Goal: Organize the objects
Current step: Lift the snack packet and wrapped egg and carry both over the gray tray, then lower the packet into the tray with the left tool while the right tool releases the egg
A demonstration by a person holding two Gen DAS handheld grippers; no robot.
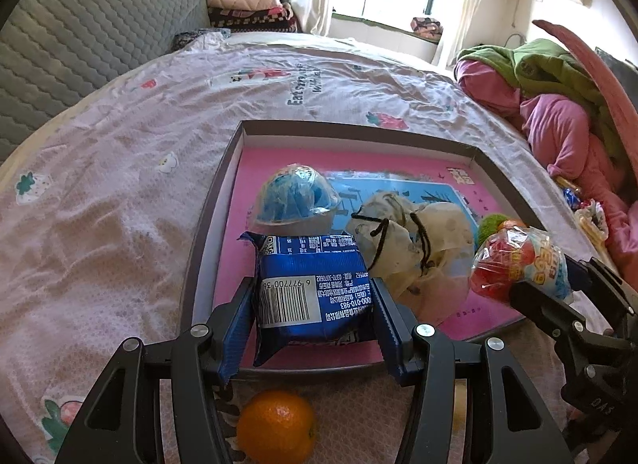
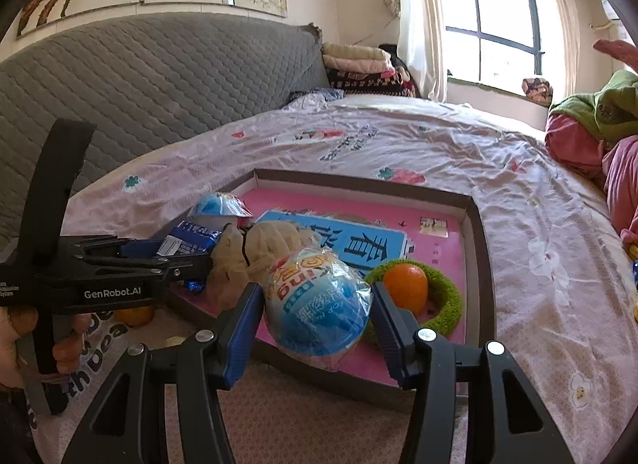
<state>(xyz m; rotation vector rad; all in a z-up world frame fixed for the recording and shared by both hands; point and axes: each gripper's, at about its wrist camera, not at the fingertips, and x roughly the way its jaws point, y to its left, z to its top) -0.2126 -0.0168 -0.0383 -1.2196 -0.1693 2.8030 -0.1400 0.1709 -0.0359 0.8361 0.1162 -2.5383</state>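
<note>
A shallow dark-rimmed box with a pink floor lies on the bed. My left gripper is shut on a blue snack packet, held over the box's near left part. My right gripper is shut on a wrapped blue and red egg-shaped toy above the near edge. Inside the box sit a blue-domed cup, a cream drawstring pouch and an orange in a green fuzzy ring.
A second orange lies on the bedsheet just in front of the box. Pink and green bedding is heaped at the right. A grey quilted headboard stands behind. A hand grips the left tool.
</note>
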